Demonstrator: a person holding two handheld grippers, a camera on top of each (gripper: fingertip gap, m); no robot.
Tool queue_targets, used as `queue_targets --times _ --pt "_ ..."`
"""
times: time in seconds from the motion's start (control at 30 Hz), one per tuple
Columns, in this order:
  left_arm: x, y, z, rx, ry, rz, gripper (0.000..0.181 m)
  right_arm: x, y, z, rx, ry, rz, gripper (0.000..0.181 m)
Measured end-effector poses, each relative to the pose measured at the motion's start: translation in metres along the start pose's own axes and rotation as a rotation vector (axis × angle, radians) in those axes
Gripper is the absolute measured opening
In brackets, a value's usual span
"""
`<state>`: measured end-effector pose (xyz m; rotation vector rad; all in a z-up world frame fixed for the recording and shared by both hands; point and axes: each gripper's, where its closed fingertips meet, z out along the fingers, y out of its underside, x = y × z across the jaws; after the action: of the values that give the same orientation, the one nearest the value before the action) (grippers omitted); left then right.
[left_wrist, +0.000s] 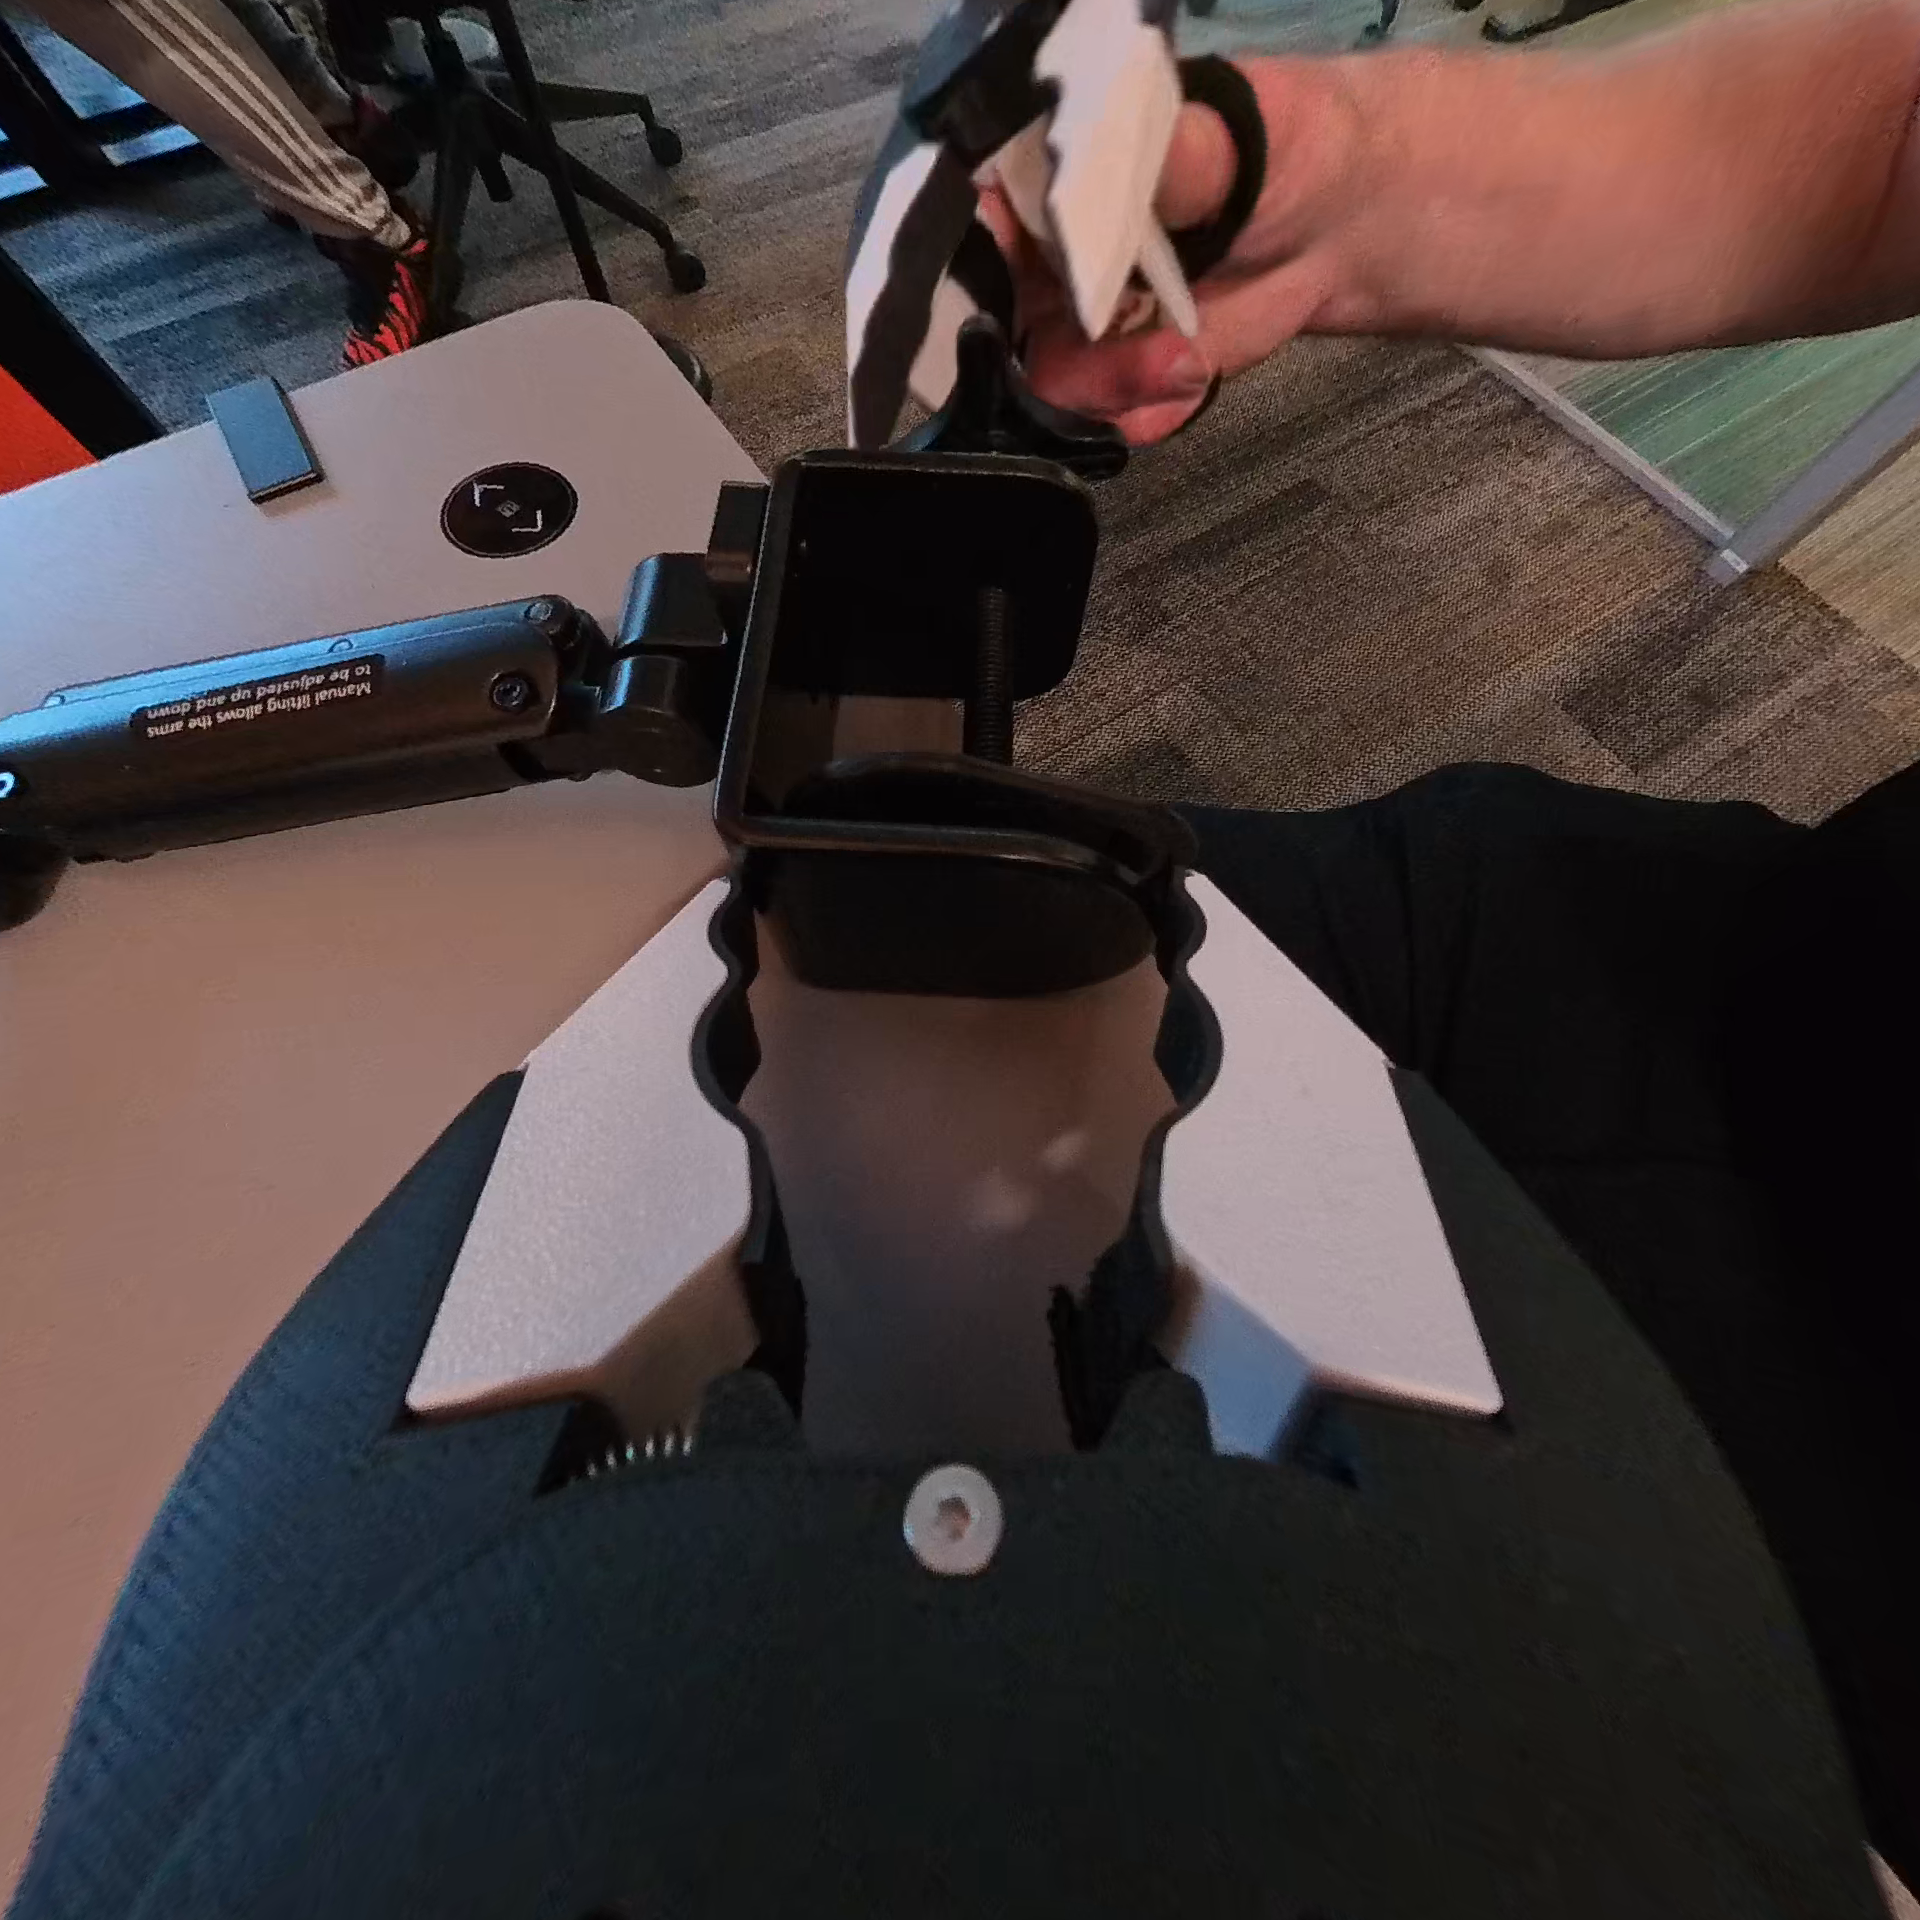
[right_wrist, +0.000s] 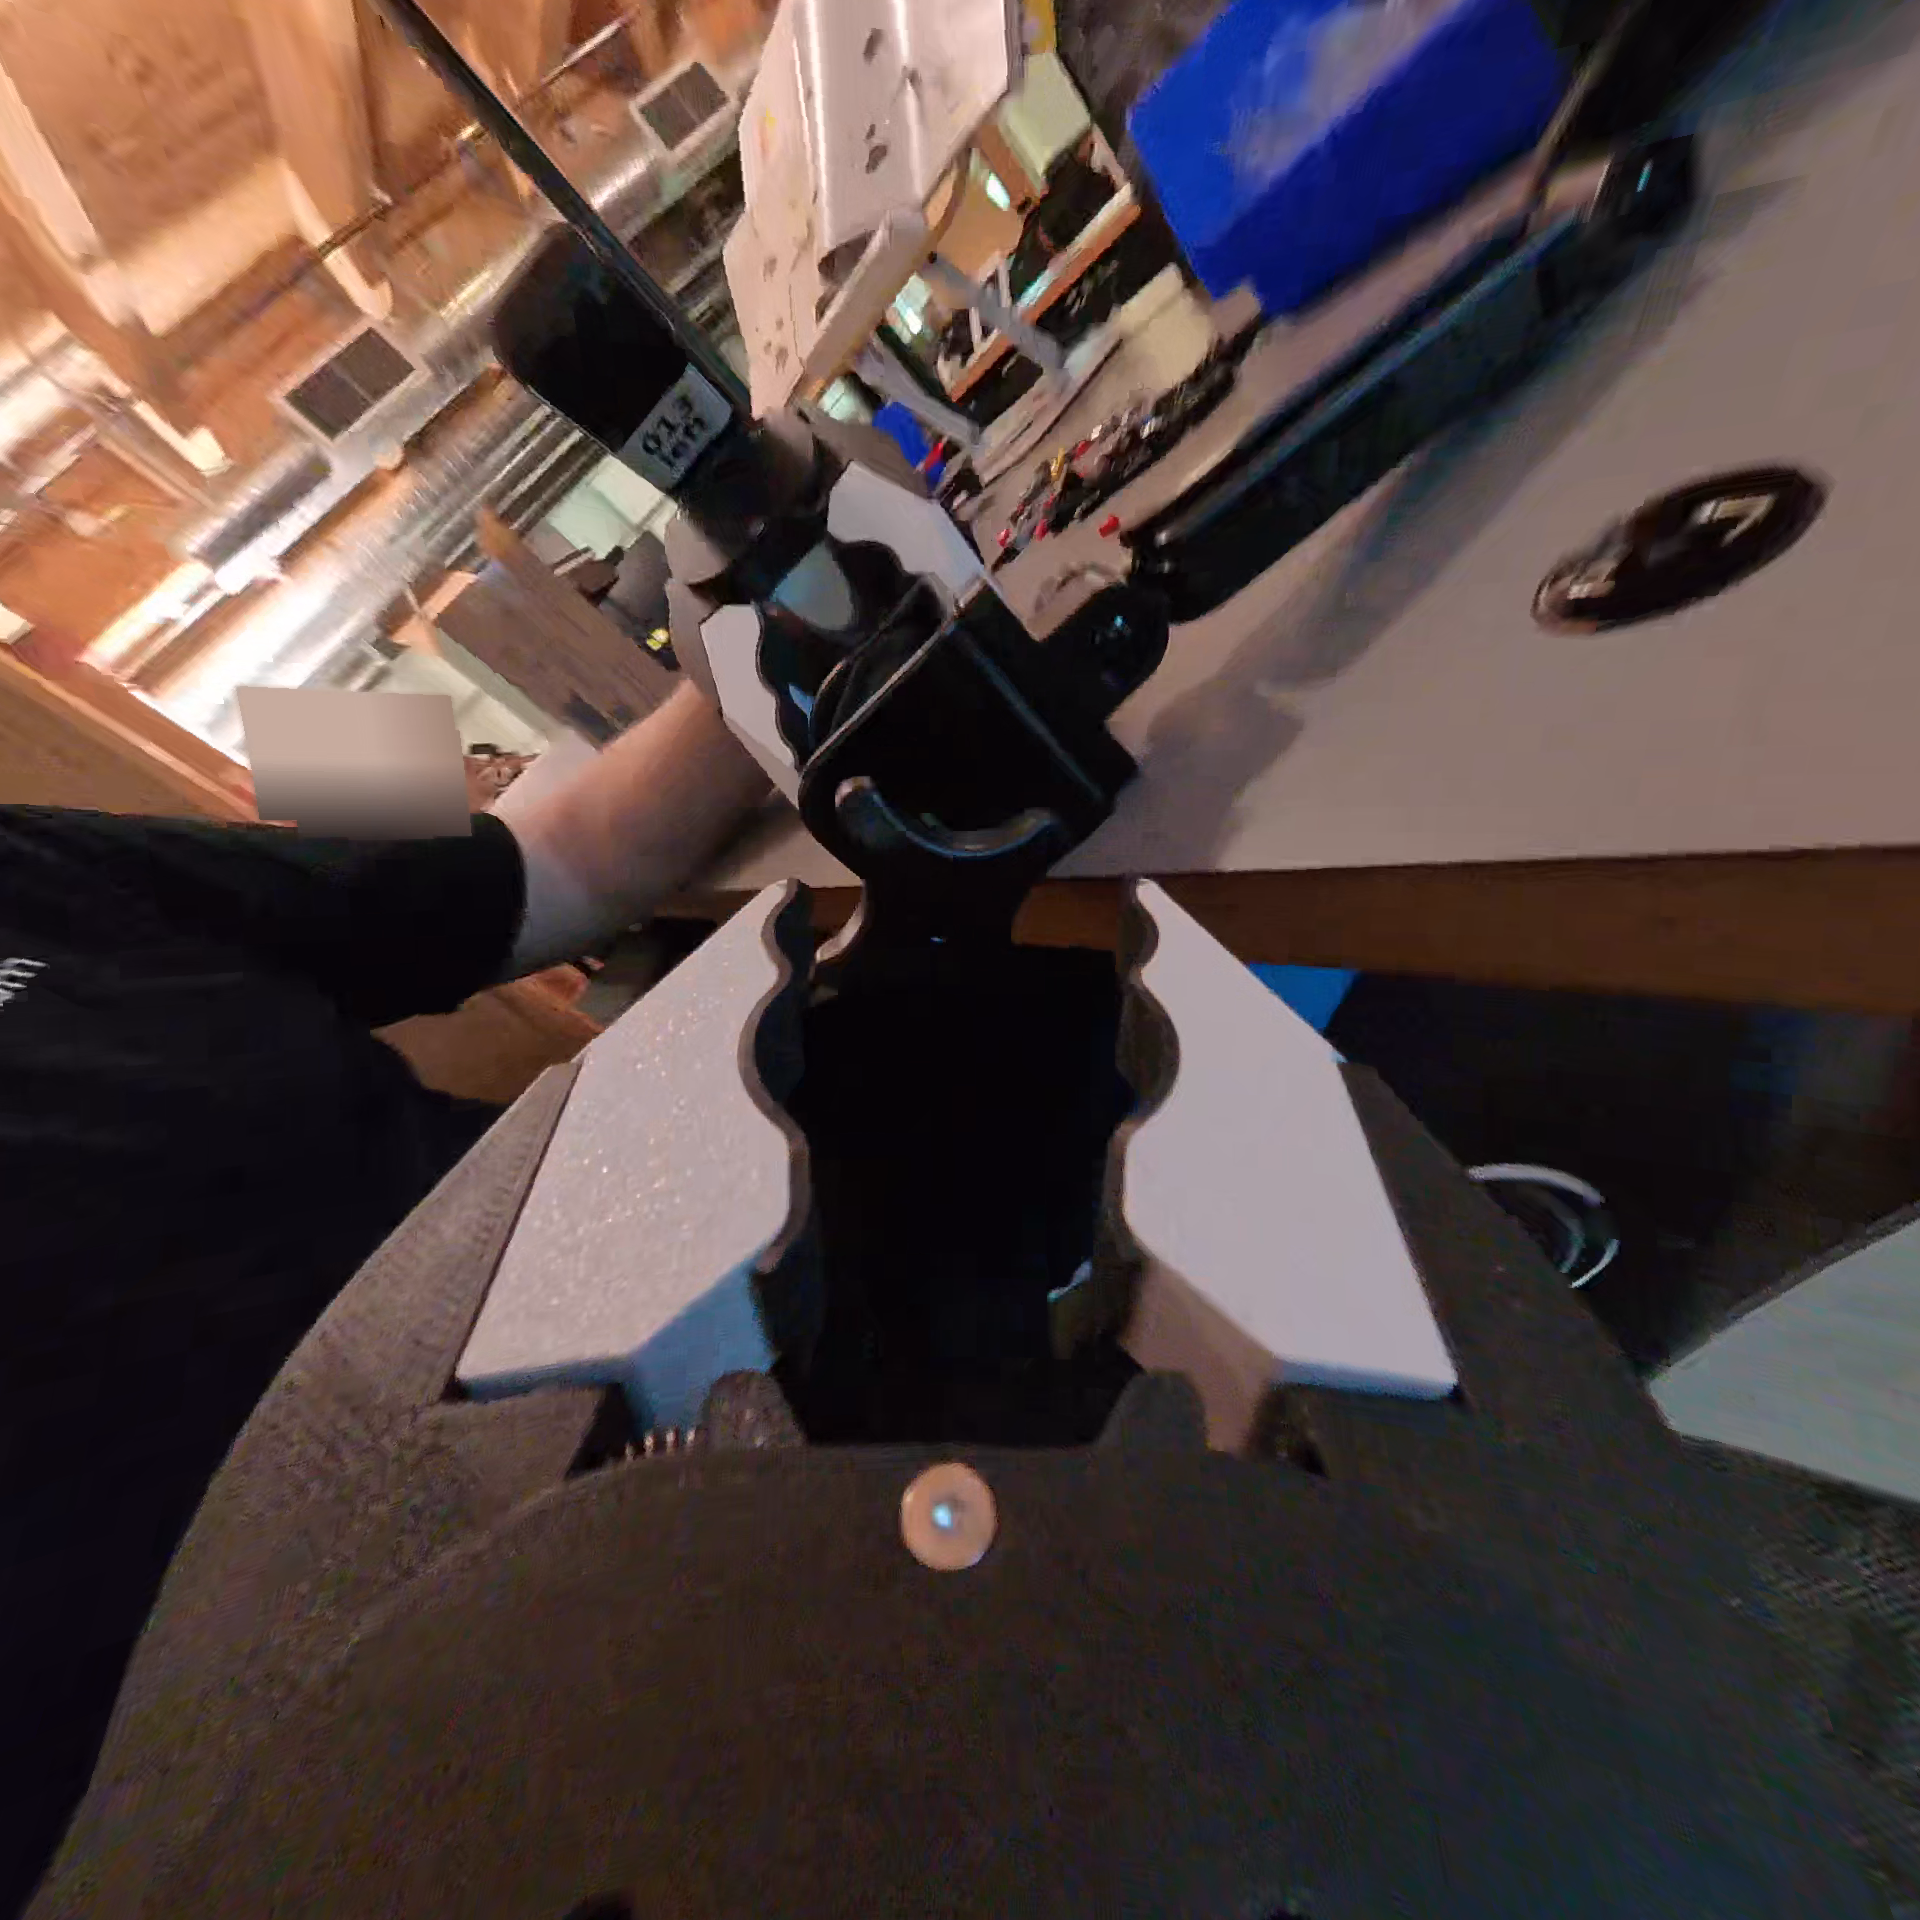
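A black C-clamp (left_wrist: 914, 582) sits on the edge of a pale table (left_wrist: 208, 1039), joined to a black hinged arm (left_wrist: 312, 707) lying on the tabletop. My left gripper (left_wrist: 956, 904) is shut on the clamp's near plate and round pad. It also shows in the right wrist view (right_wrist: 883, 665), gripping the clamp (right_wrist: 997, 707) from above the table (right_wrist: 1455, 727). My right gripper (right_wrist: 961, 904) is open below the table edge, with the clamp screw's black knob (right_wrist: 935, 862) between its fingertips. In the left wrist view it (left_wrist: 997, 343) is blurred, just above the knob (left_wrist: 997, 416) and threaded screw (left_wrist: 992, 665).
A round black grommet (left_wrist: 509, 509) and a small grey block (left_wrist: 260, 436) lie on the table. An office chair base (left_wrist: 582, 156) and a person's striped leg (left_wrist: 260, 135) stand beyond on the carpet. A blue bin (right_wrist: 1330, 145) and small parts (right_wrist: 1122, 457) sit farther along the table.
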<state>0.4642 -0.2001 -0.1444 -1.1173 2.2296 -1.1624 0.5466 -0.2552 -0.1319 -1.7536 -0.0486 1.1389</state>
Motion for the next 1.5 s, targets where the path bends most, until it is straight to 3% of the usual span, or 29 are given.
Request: queue_targets --times 0.1,0.23,0.3,0.37,0.4,0.43,0.5,0.53,0.67,0.7,0.77,0.93,1.03,1.13,1.2,1.23,1.4,1.43,1.5 --pt "0.0 0.0 0.0 0.0 0.0 0.0 0.077 -0.005 0.01 0.012 -0.08 -0.014 -0.034 0.041" --pt "0.0 0.0 0.0 0.0 -0.002 0.0 0.077 -0.001 0.011 0.016 -0.143 0.067 -0.202 0.034" --pt "0.0 0.0 0.0 0.0 -0.001 -0.004 0.077 0.003 0.011 0.015 -0.186 0.246 -0.609 0.033" --pt "0.0 0.0 0.0 -0.001 -0.003 0.001 0.078 0.01 0.008 0.012 -0.3 0.566 -1.223 0.036" --pt "-0.001 0.0 0.0 -0.001 -0.008 0.009 0.077 0.01 0.008 0.012 -0.335 0.656 -1.363 0.039" --pt "-0.001 0.0 0.0 -0.003 -0.007 0.015 0.078 0.01 0.009 0.012 -0.323 0.65 -1.346 0.043" --pt "0.0 0.0 0.0 -0.002 0.007 -0.002 0.078 0.008 0.011 0.009 -0.235 0.523 -1.11 0.052" --pt "0.0 0.0 0.0 -0.005 0.003 0.004 0.078 0.006 0.007 0.007 -0.172 0.443 -0.922 0.063" --pt "0.0 0.0 0.0 -0.003 0.005 0.002 0.078 0.0 -0.006 -0.001 -0.005 0.022 -0.016 0.066" --pt "0.0 0.0 0.0 -0.003 0.005 0.002 0.078 0.0 -0.003 0.001 -0.014 -0.047 0.11 0.065" --pt "0.0 0.0 0.0 -0.003 0.007 0.001 0.078 -0.004 0.004 0.008 -0.047 -0.101 0.174 0.063" --pt "-0.001 0.0 0.0 -0.003 0.002 0.0 0.078 -0.003 0.01 0.018 -0.111 -0.037 0.036 0.045" --pt "-0.001 0.001 0.001 -0.01 -0.005 0.017 0.077 0.001 0.012 0.019 -0.137 0.086 -0.259 0.043" --pt "-0.001 0.001 0.001 -0.013 0.001 0.018 0.076 0.005 0.013 0.018 -0.225 0.285 -0.725 0.041" --pt "0.0 0.002 0.001 -0.019 0.01 0.003 0.078 0.007 0.01 0.018 -0.241 0.299 -0.68 0.039" --pt "-0.001 0.002 0.001 -0.018 0.013 -0.008 0.078 0.009 0.009 0.018 -0.244 0.344 -0.787 0.039" --pt "-0.004 0.003 0.001 -0.02 0.012 -0.032 0.078 0.017 -0.002 0.015 -0.338 0.752 -1.453 0.04" --pt "-0.004 0.003 0.0 -0.02 0.015 -0.033 0.078 0.016 -0.001 0.016 -0.299 0.747 -1.442 0.04" --pt "-0.002 0.003 0.001 -0.02 0.022 -0.033 0.078 0.013 0.001 0.016 -0.202 0.634 -1.238 0.039"
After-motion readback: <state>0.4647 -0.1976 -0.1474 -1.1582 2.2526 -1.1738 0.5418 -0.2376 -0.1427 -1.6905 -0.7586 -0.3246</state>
